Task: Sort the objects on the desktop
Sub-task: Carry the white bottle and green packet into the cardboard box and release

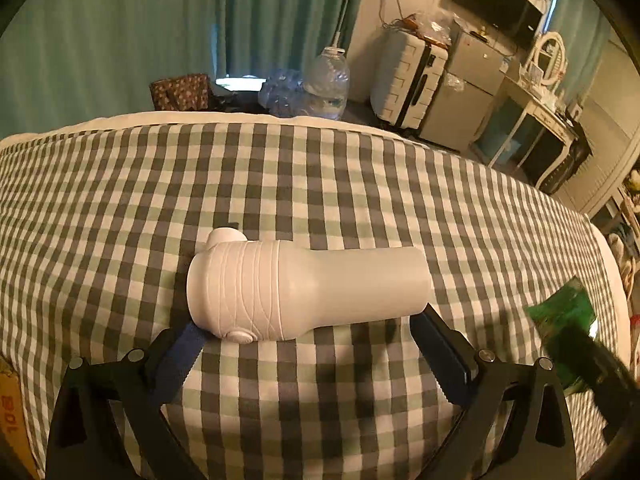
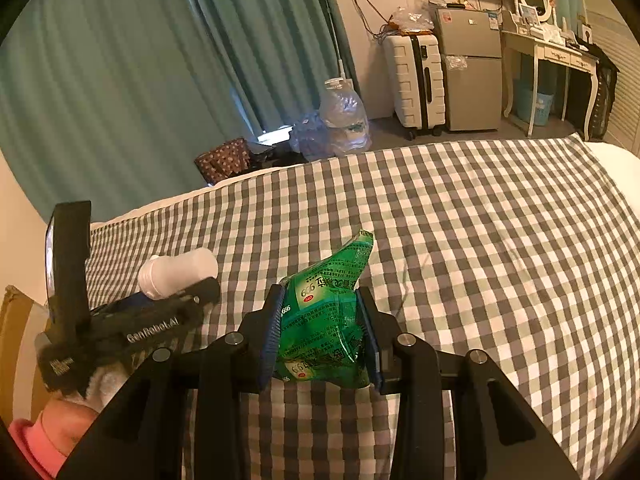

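A white plastic bottle (image 1: 304,286) lies on its side on the checked cloth (image 1: 320,168), cap end to the left. My left gripper (image 1: 310,330) is open, its blue-padded fingers just before the bottle's two ends, not clamping it. The bottle (image 2: 176,270) and the left gripper (image 2: 160,312) also show in the right wrist view at left. My right gripper (image 2: 320,320) is shut on a crumpled green packet (image 2: 324,312) and holds it above the cloth. The packet (image 1: 560,312) shows at the right edge of the left wrist view.
A cardboard box (image 2: 16,344) sits at the bed's left edge. Beyond the bed stand water jugs (image 2: 344,116), a white suitcase (image 2: 416,80), a small fridge (image 2: 472,68) and a dressing table (image 2: 548,52). Green curtains hang behind.
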A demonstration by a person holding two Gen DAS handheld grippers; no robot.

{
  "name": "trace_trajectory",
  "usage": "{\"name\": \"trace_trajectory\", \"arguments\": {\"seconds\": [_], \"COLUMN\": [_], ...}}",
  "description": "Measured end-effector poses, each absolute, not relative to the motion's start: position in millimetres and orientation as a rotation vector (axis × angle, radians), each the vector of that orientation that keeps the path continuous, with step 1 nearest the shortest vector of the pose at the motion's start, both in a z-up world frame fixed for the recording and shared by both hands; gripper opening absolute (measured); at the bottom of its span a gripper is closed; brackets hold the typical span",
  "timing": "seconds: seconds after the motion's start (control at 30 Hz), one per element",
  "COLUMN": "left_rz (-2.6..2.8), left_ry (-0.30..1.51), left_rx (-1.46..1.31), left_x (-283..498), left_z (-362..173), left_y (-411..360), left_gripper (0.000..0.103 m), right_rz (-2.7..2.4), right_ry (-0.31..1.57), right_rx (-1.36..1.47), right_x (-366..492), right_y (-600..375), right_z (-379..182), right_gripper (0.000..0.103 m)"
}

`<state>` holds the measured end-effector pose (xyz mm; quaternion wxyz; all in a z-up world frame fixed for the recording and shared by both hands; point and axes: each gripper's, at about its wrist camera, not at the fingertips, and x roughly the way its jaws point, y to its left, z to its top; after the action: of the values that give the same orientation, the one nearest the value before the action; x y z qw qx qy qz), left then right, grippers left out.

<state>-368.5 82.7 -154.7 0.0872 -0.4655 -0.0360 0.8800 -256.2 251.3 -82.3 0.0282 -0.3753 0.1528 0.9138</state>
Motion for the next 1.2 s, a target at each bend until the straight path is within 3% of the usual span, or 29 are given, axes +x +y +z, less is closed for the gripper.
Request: {"name": "trace_trajectory", "arguments": {"seconds": [0.1,0.5,0.73,0.87,1.2], "left_rz": [2.653,2.719,2.723,2.746,2.83], "left_ry": [-0.037,-0.042,-0.103,-0.132,-0.083], "left_rx": [-1.415,-1.28,-1.17,-1.055,-0.911], "left_x": [-371.7,-329.9,-271.2,-224.3,-147.1], "left_z": [-155.9,-123.8,-65.7,-19.0,87.1], "left_y": [90.6,88.3,66.7,46.3,-13.9], "left_gripper": [0.102,0.1,0.1,0.1,0.1], "right_rz": [2.828,2.839,2.889,2.93,3.118], "right_ry": [0.429,0.397,0.294,0.323,0.204], "right_rx": [-1.155,-1.155,-1.127,-1.085,-0.925], "right_x": [-255.6,-241.6,-196.7,-157.9,-92.0], "right_y": [247.8,240.4,202.8,183.7,106.2], "right_z": [-82.4,-72.1,-33.2,-2.1,99.1], "right_gripper": [0.035,0.035,0.034,0.034,0.034]}}
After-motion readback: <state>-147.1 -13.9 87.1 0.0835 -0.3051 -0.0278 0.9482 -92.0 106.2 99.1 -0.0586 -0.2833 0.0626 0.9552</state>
